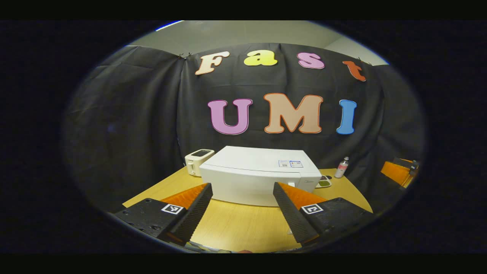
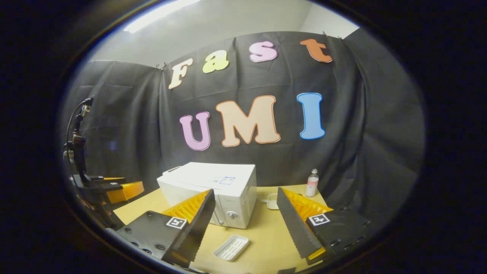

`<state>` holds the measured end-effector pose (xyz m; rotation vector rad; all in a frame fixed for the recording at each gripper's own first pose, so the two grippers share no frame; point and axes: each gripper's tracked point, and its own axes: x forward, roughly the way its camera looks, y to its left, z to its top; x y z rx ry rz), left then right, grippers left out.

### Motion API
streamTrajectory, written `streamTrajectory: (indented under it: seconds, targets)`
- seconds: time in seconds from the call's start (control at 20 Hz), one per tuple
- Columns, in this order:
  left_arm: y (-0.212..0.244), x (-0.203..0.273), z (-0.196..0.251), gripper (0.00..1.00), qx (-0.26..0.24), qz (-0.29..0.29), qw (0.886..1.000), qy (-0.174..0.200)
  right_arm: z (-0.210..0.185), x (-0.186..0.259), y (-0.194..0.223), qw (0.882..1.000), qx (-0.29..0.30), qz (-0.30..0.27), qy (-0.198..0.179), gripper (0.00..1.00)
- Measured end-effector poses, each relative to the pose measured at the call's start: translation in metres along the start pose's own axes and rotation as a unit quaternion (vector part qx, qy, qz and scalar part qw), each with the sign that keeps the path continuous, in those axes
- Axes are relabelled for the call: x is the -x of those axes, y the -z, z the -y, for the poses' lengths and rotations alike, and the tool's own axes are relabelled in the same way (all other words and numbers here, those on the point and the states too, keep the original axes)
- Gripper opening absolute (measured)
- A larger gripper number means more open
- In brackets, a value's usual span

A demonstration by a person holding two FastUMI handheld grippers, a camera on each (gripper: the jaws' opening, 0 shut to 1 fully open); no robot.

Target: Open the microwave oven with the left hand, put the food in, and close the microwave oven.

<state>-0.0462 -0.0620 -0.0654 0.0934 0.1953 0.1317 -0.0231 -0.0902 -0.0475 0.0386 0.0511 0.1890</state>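
Note:
The white microwave (image 1: 258, 179) stands shut in the middle of the wooden table (image 1: 236, 224), its front facing me in the left gripper view. My left gripper (image 1: 242, 185) hangs open a short way before it, holding nothing. In the right gripper view the microwave (image 2: 213, 190) shows its control knobs (image 2: 232, 215) at the near corner. My right gripper (image 2: 245, 190) is open and empty, above a white ridged tray (image 2: 231, 247) lying on the table. A small dish with something green (image 1: 324, 182) sits right of the microwave. The left gripper (image 2: 114, 190) appears at the far left.
A cream toaster (image 1: 198, 161) stands to the left behind the microwave. A small clear bottle (image 1: 342, 167) is at the back right of the table, also bottle (image 2: 312, 182). A small white cup (image 2: 272, 201) rests beside the microwave. The right gripper (image 1: 397, 172) shows at the far right.

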Motion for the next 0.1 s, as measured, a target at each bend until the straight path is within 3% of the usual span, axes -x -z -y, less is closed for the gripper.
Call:
streamTrajectory:
  seconds: [0.1]
  targets:
    - [0.0031,0.0012,0.0057,0.96,-0.001,-0.002,1.0,0.002,0.0038,0.002,0.0024,1.0,-0.003,-0.002,-0.001,0.92]
